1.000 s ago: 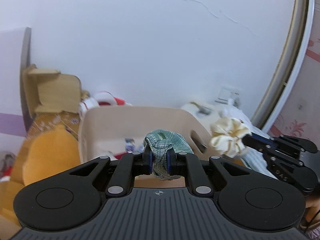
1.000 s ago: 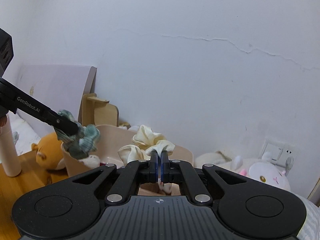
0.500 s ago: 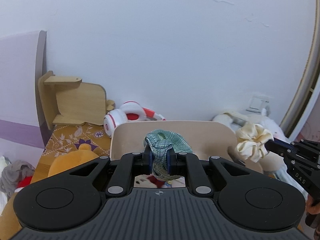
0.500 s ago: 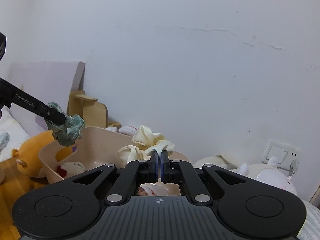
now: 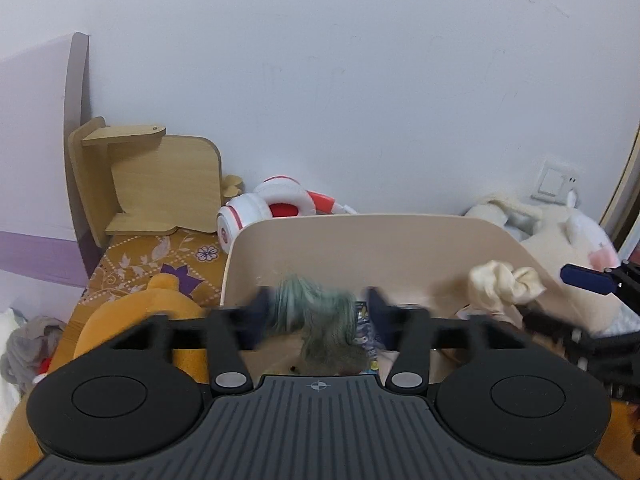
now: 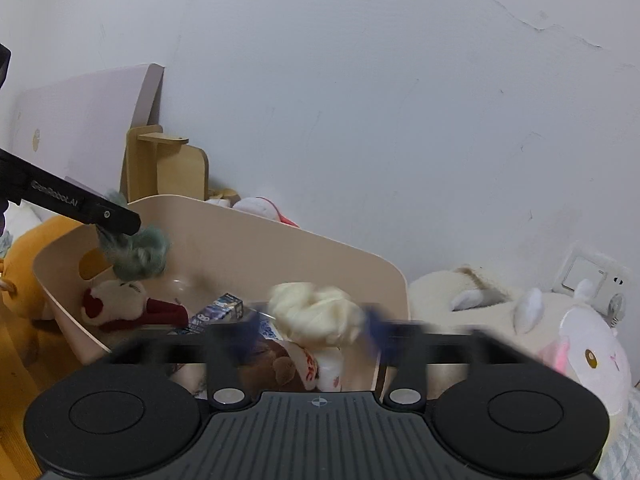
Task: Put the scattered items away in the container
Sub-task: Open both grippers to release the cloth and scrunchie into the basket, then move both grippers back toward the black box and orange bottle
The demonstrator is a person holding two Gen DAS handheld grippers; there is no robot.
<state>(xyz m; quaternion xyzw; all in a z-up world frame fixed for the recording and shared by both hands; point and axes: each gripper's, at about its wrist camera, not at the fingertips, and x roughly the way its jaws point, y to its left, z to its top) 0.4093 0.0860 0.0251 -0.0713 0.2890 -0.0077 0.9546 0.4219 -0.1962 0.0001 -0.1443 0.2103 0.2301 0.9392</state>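
Both pairs of jaws are opening over the bin (image 5: 400, 240), each letting go of a scrunchie. The green scrunchie (image 5: 320, 316) hangs blurred between the left gripper's (image 5: 318, 312) parting jaws, no pad pressing it; the cream scrunchie (image 6: 320, 312) sits likewise between the right gripper's (image 6: 316, 326). The bin's open interior lies directly below each, so both should drop in.

a blurred green scrunchie (image 5: 320, 312) and cream scrunchie (image 6: 320, 312) hang over the beige bin (image 6: 280, 248).
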